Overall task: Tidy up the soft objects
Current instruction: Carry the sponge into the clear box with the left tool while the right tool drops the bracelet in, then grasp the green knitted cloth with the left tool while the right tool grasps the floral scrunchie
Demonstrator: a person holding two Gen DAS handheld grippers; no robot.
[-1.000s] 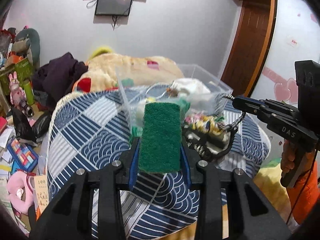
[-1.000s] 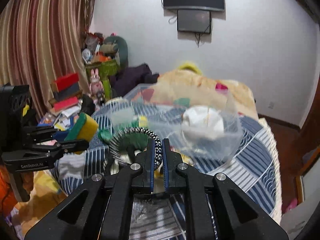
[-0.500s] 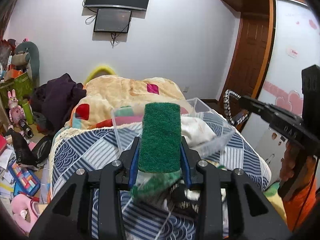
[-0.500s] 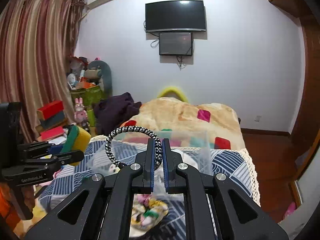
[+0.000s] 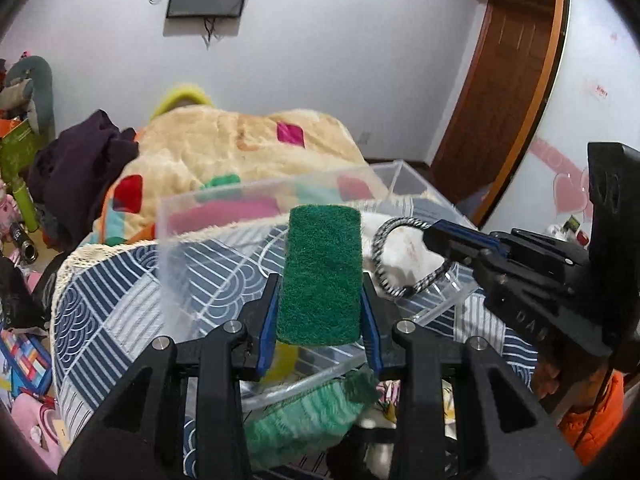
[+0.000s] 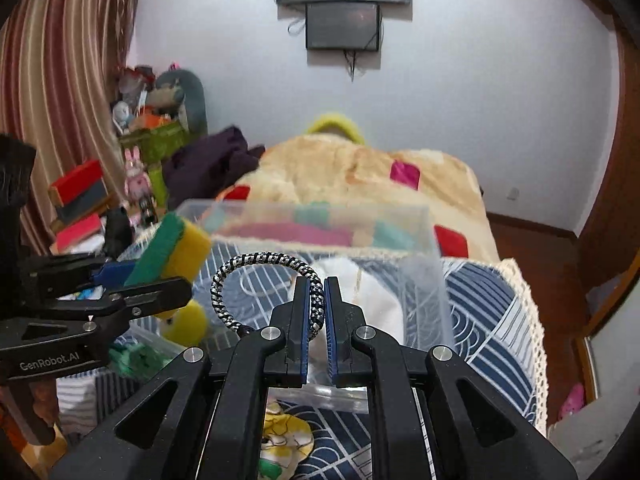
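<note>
2 loads hang above the clear box [image 5: 256, 216] on the bed: the left hand-held gripper [image 5: 320, 304] clamps a green-faced sponge [image 5: 320, 272], the right hand-held gripper [image 6: 316, 304], at its 3 o'clock, pinches a braided loop [image 6: 256, 276], so each seemingly needs lowering inside, then releasing.

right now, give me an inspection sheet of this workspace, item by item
surface: blue and white patterned bedspread on a bed.
job's things: clear plastic box holding a white soft item; green and yellow sponge; black and white braided cord loop.
clutter: green knitted piece and yellow patterned fabric in front of the box.
grippers: left gripper shut on the sponge; right gripper shut on the cord loop.
cables: wires hanging under the wall screen.
surroundings: beige patchwork blanket, striped curtain, wooden door.
</note>
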